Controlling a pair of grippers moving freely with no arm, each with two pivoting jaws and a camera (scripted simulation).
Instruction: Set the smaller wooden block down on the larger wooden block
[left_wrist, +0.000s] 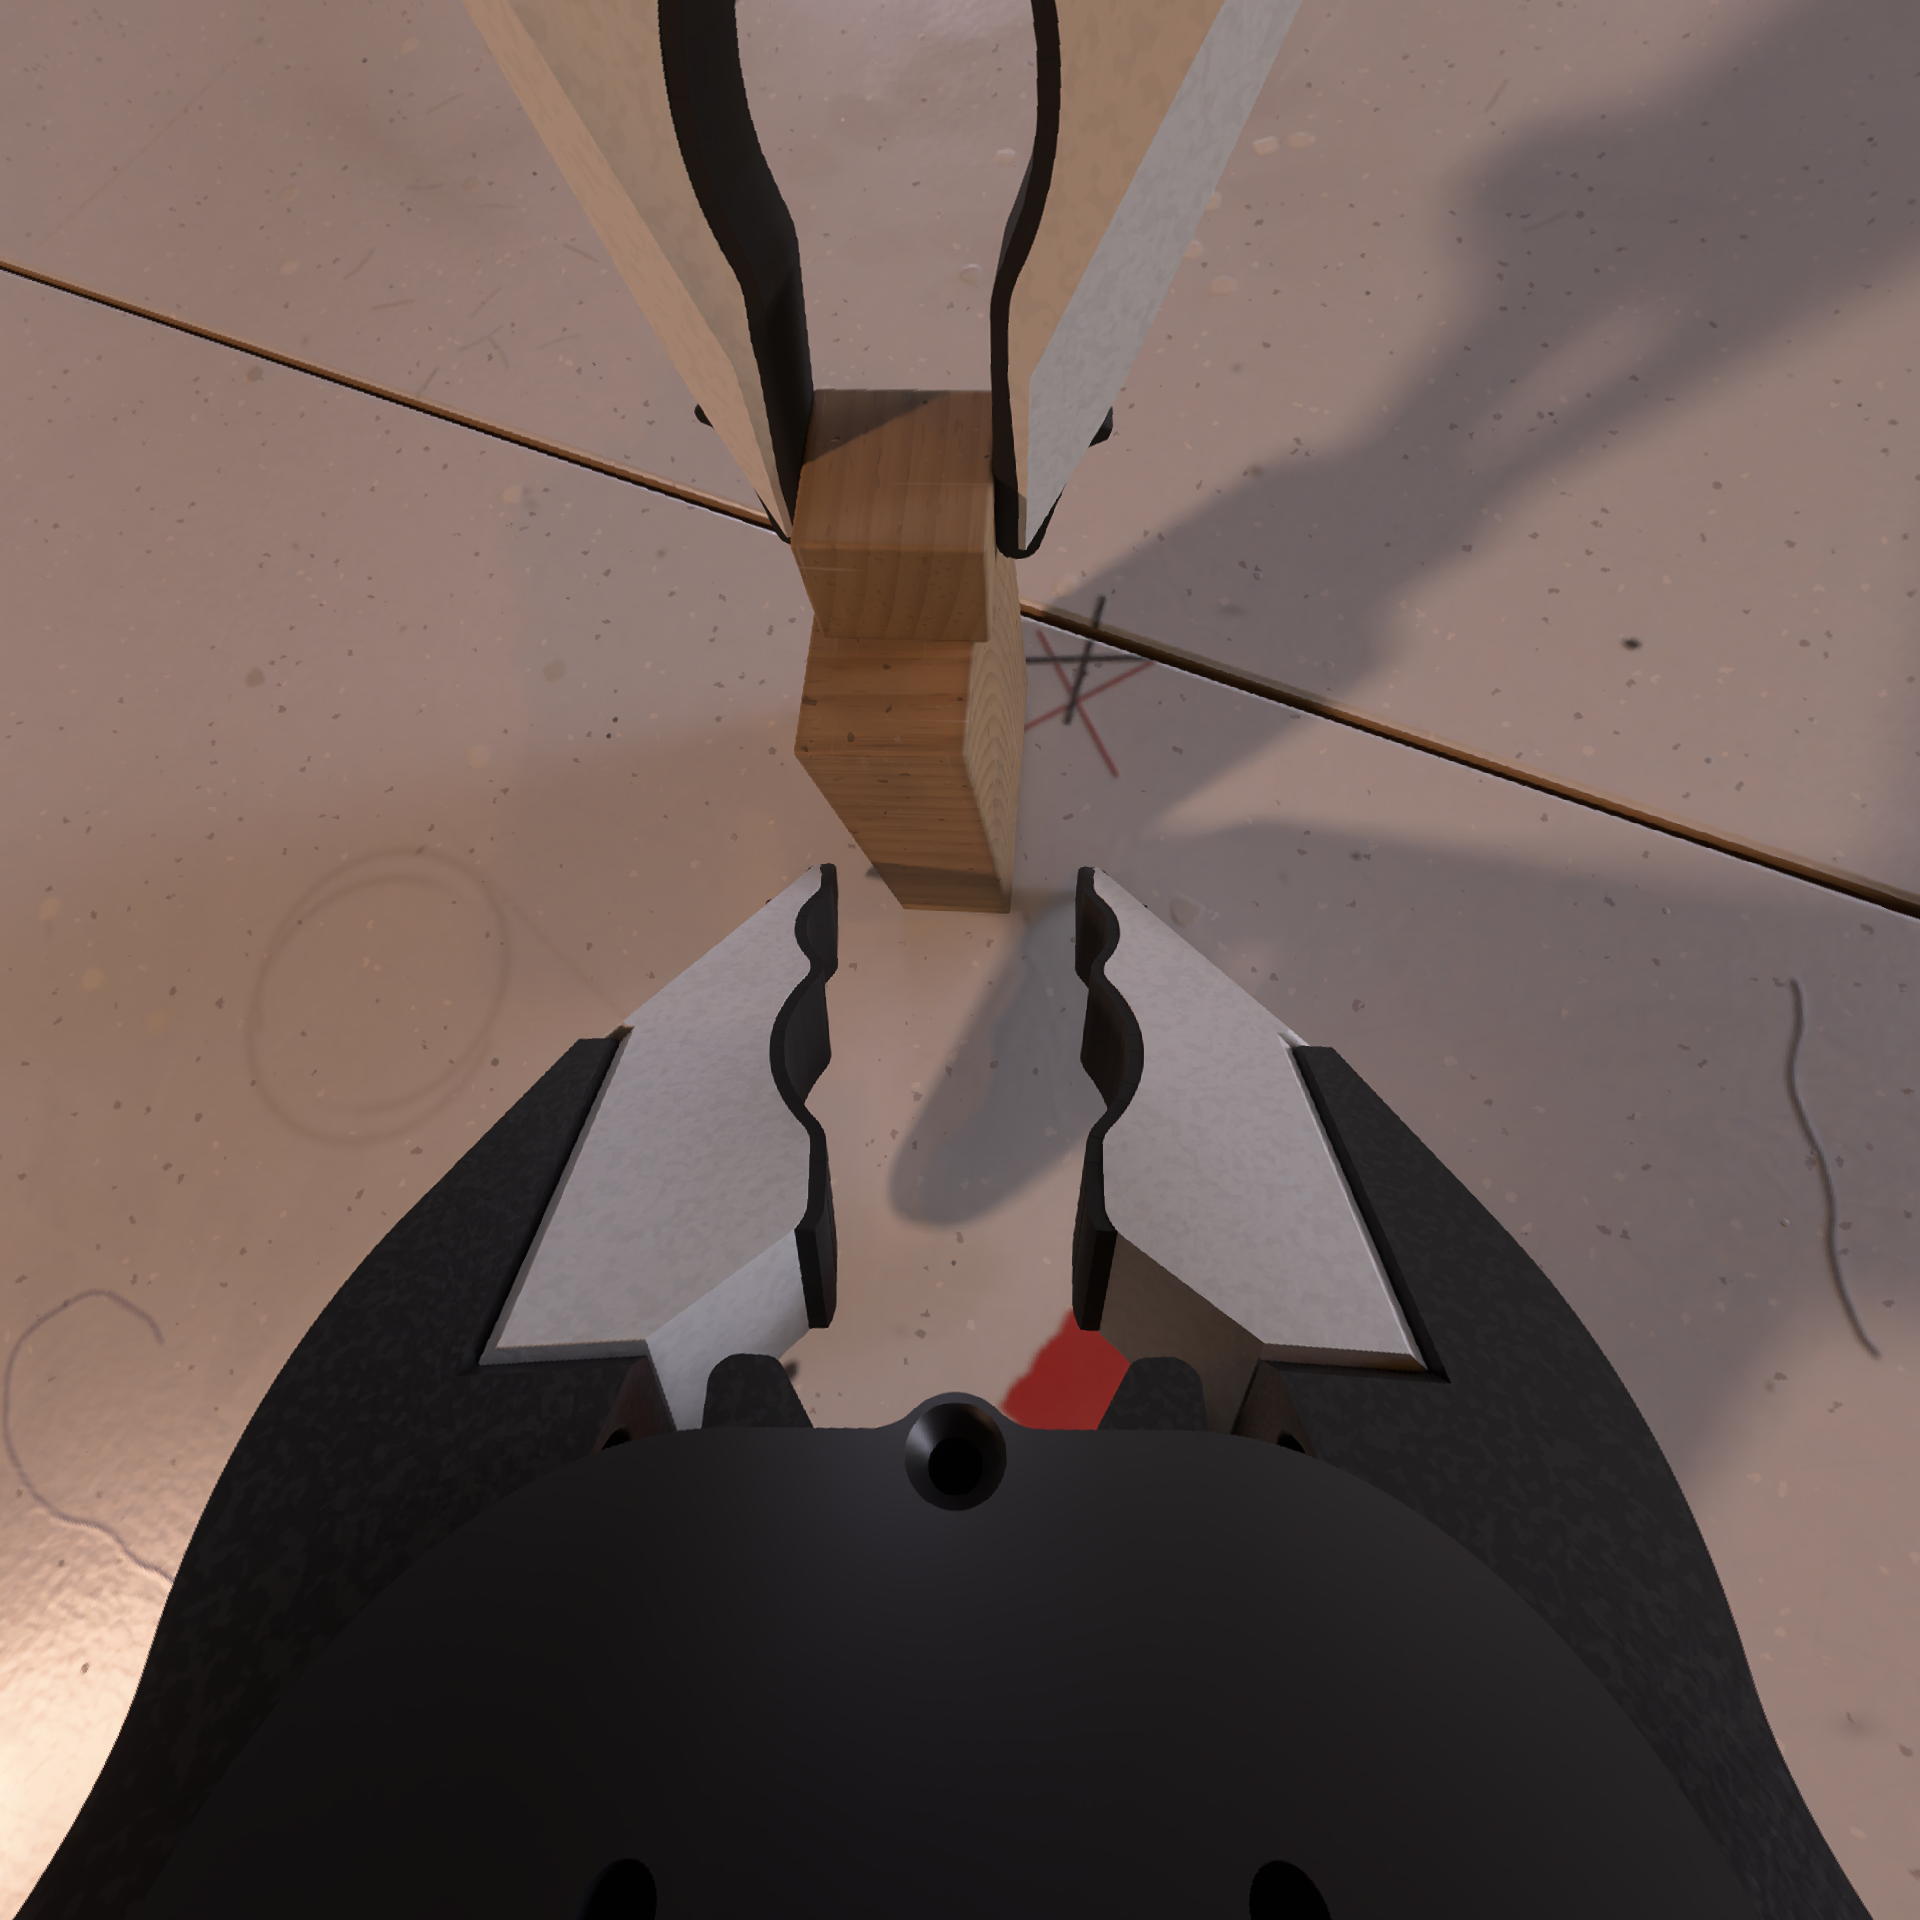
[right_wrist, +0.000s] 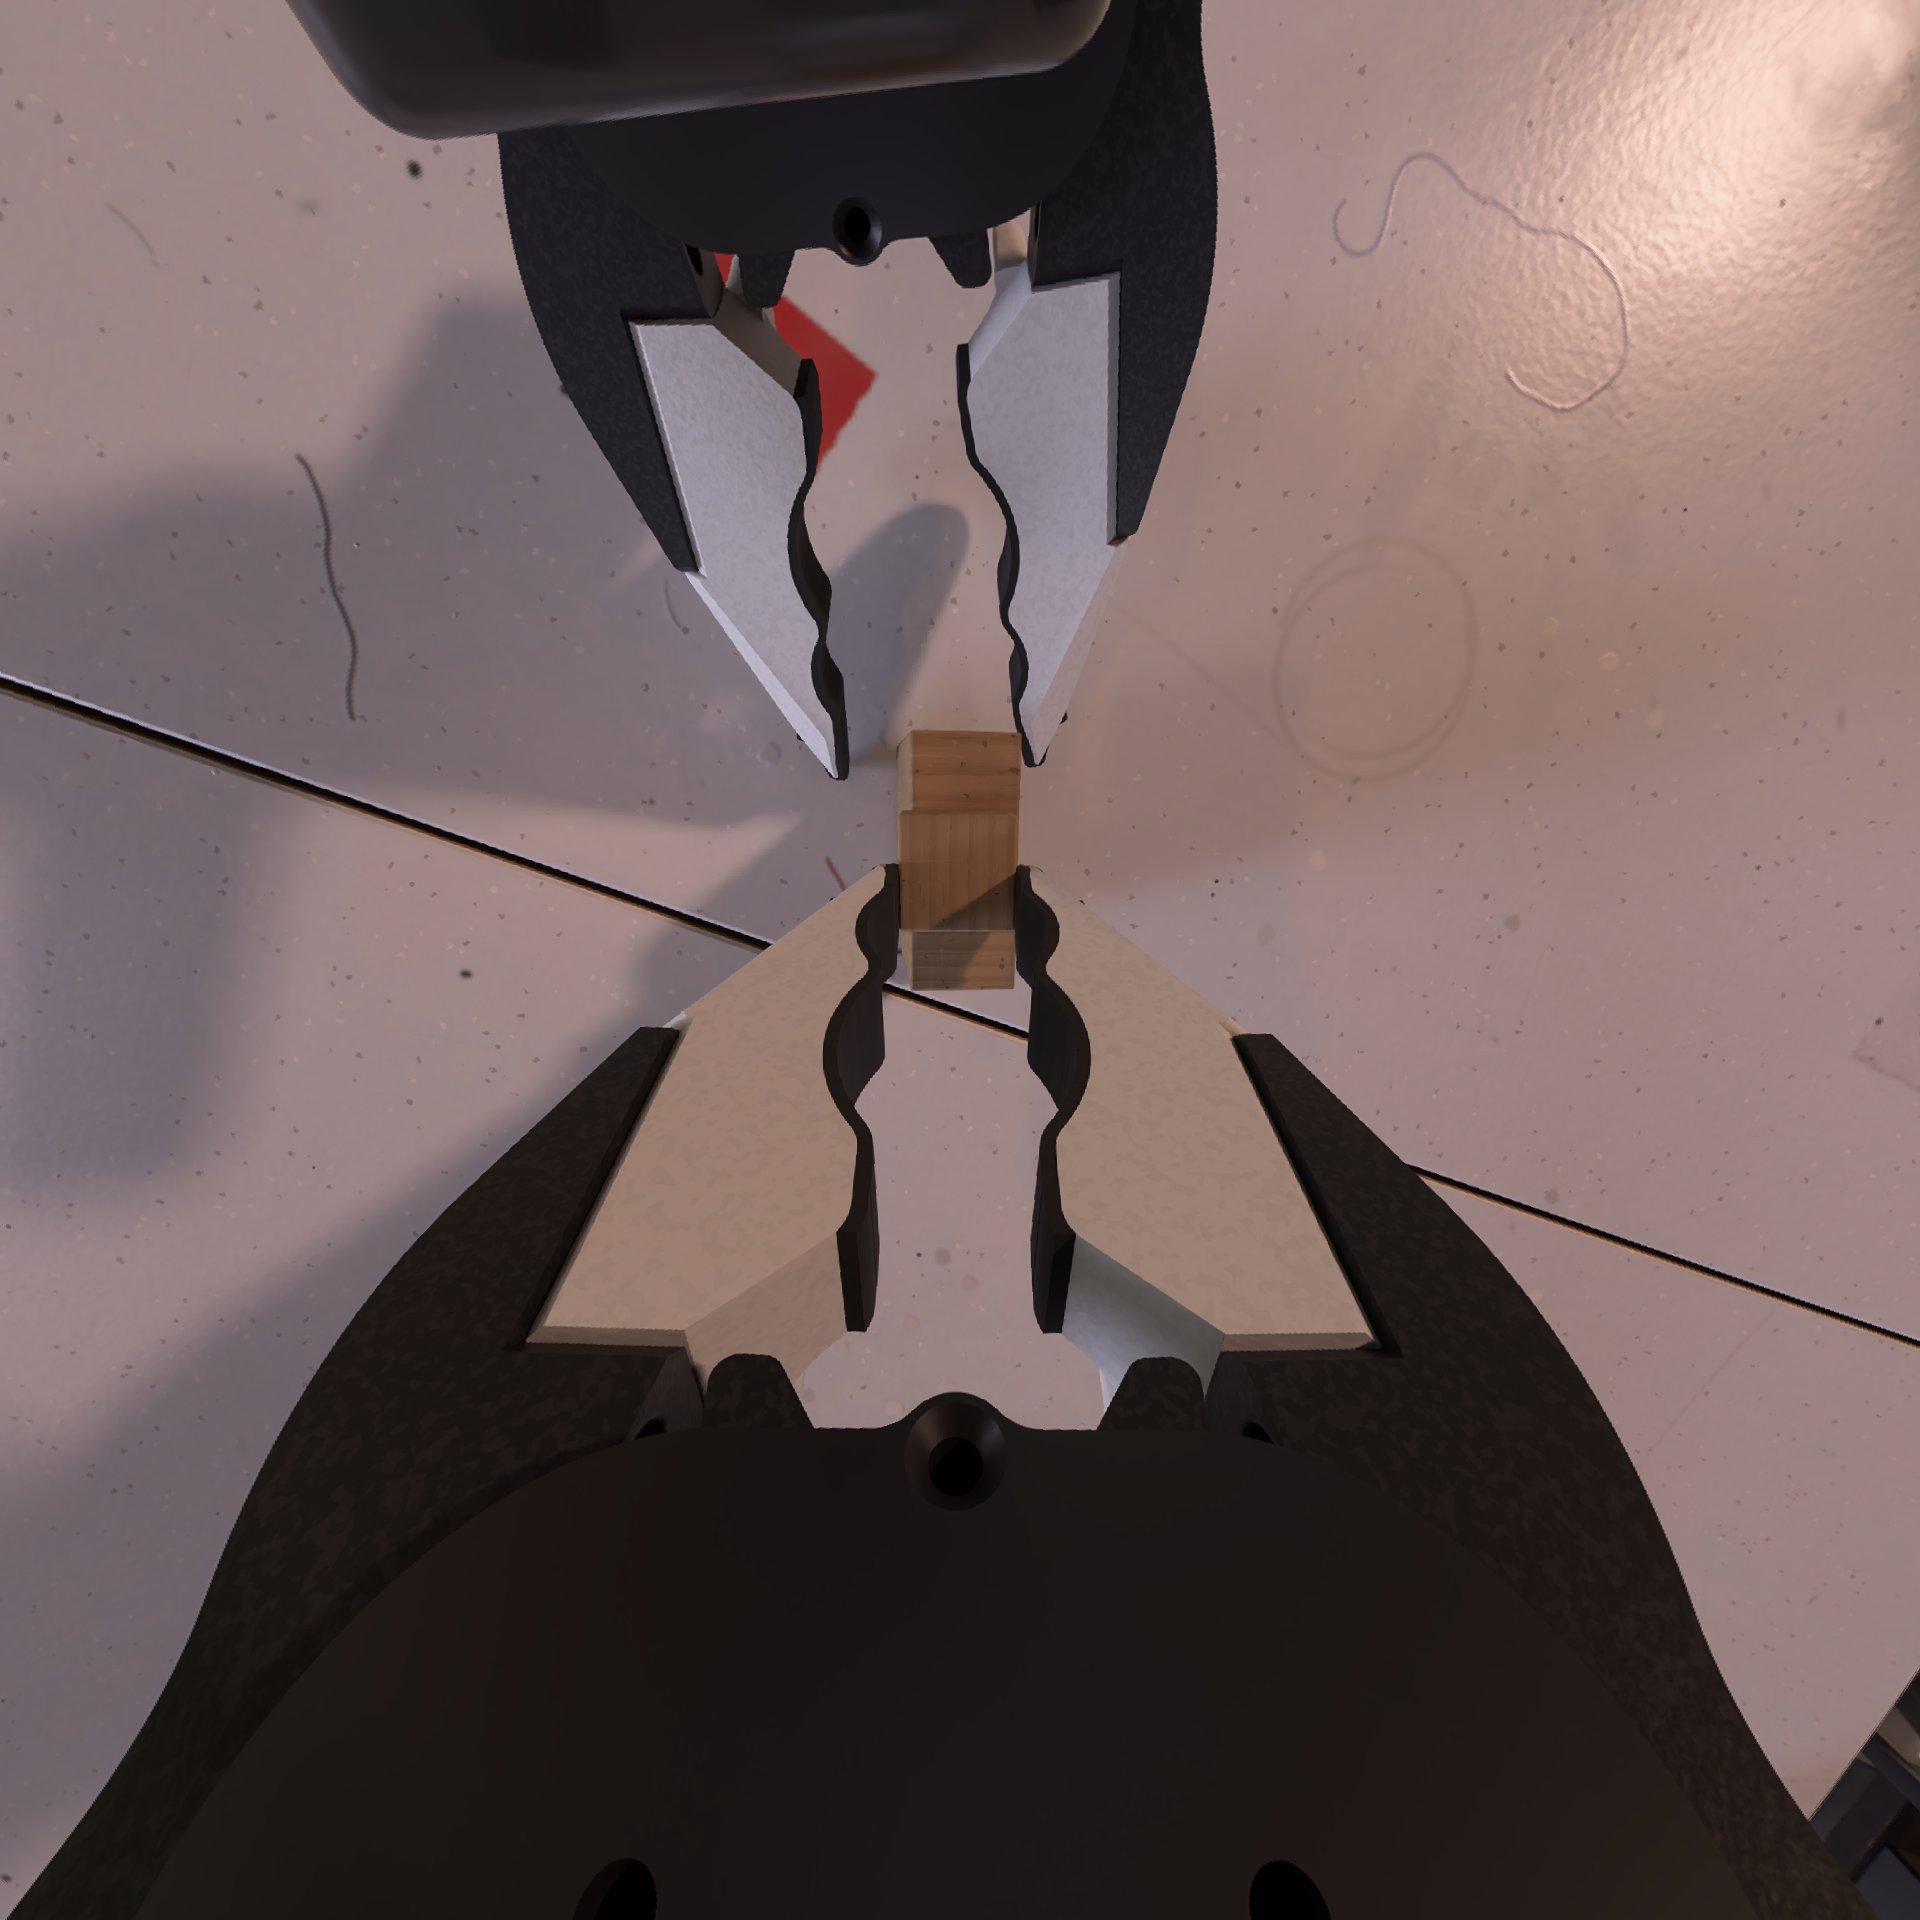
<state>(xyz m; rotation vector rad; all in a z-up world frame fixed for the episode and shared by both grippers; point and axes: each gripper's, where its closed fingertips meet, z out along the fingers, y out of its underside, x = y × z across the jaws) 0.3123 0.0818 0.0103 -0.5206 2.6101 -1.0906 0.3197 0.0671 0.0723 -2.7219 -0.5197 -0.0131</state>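
Placement stage: small block (left_wrist: 894, 520) clamped in right tool (right_wrist: 956, 878), over big block (left_wrist: 904, 769); left tool (left_wrist: 956, 883) agape, empty. Next: lower, release gently.

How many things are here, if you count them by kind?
Wooden blocks: 2, the smaller block on the larger block.
Grippers: 2, the left gripper and the right gripper.
Red patch on the table: 1.
Total: 5.

It looked like a workshop or lab bench: the pale speckled desk (left_wrist: 312, 623) carried pen scribbles (left_wrist: 1081, 675), a ring stain (left_wrist: 384, 997), scratches and a panel seam (left_wrist: 416, 400).
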